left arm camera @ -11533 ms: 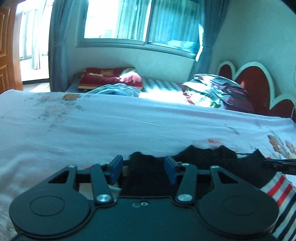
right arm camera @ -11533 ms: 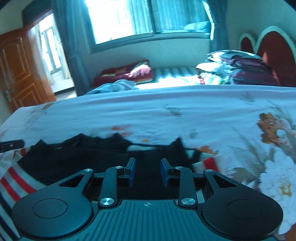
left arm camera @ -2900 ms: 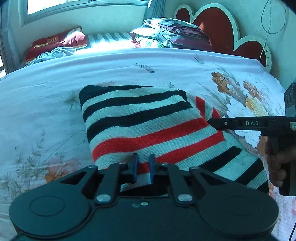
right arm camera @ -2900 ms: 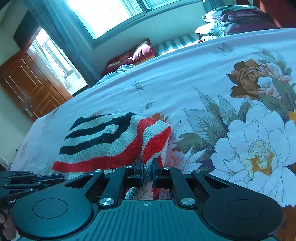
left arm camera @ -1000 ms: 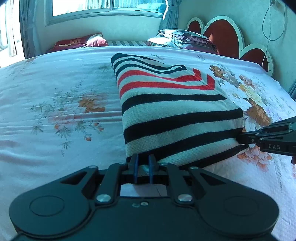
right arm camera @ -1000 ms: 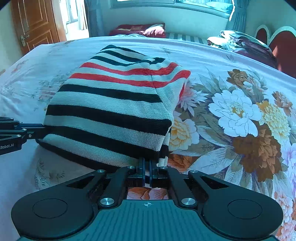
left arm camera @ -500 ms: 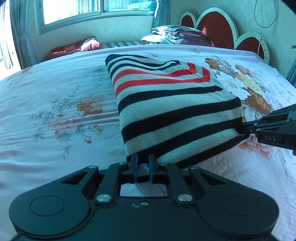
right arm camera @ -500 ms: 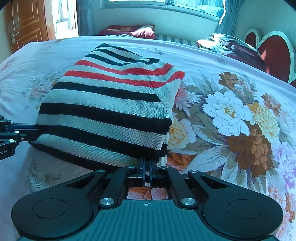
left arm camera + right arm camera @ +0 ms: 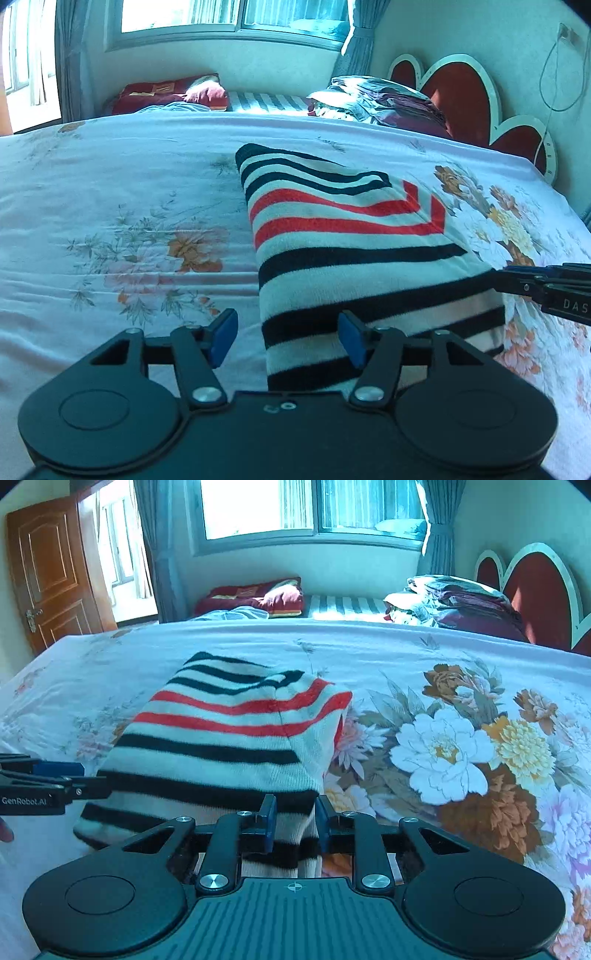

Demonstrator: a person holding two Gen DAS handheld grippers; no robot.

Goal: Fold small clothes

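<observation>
A folded sweater (image 9: 347, 236) with black, white and red stripes lies flat on the floral bed sheet (image 9: 110, 206). My left gripper (image 9: 288, 338) is at its near left corner, jaws opening wide. The left pad is off the cloth and the right pad sits over it without pressing. In the right wrist view the same sweater (image 9: 229, 734) has its near right corner between the blue pads of my right gripper (image 9: 295, 823), whose jaws are opening a little and have let go of it. Each gripper shows at the edge of the other's view: right gripper (image 9: 546, 286), left gripper (image 9: 55, 781).
A pile of folded clothes (image 9: 384, 99) rests against the red heart-shaped headboard (image 9: 458, 96). A red pillow (image 9: 170, 92) lies below the window at the far side. A wooden door (image 9: 48, 572) stands at the left. A fingertip (image 9: 5, 830) shows beside the left gripper.
Both grippers were shut on the sweater's near edge; now both have opened, the left one wide. Both have lifted slightly, and the sweater rests on the bed.
</observation>
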